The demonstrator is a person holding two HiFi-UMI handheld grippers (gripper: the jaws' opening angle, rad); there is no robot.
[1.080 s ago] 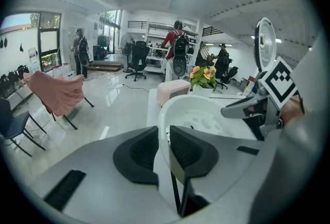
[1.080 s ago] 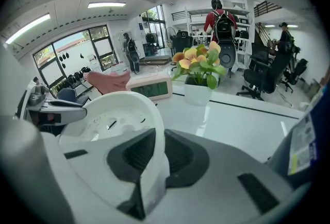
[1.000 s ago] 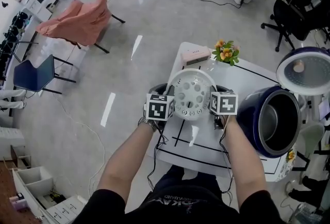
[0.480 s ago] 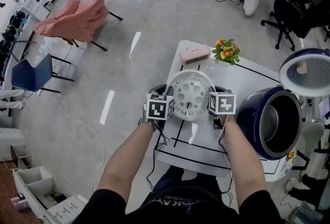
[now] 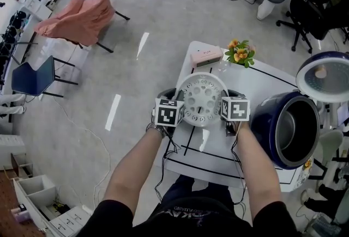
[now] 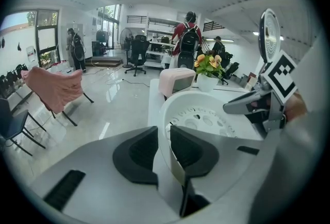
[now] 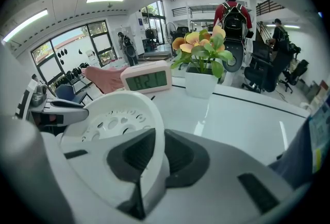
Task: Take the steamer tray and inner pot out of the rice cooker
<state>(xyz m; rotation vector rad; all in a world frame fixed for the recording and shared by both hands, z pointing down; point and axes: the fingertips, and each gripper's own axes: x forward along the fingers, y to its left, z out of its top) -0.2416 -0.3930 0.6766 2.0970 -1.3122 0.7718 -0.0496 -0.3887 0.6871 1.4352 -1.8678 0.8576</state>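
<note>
Steamer tray (image 5: 202,101) out of the rice cooker (image 5: 271,116), low over the tabletop (image 5: 256,86), in front of the clock (image 5: 206,58) and flower pot (image 5: 239,54). Left gripper (image 6: 164,145): jaws narrow, clamped on the tray's left rim. Right gripper (image 7: 154,153): jaws narrow, clamped on the right rim. Inner pot (image 5: 297,131) sits in the open cooker, to the right.

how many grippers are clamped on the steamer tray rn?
2. The left gripper pinches the left rim of the steamer tray; the right gripper pinches the opposite, right rim. Both show plainly in the head view, neither hidden.
</note>
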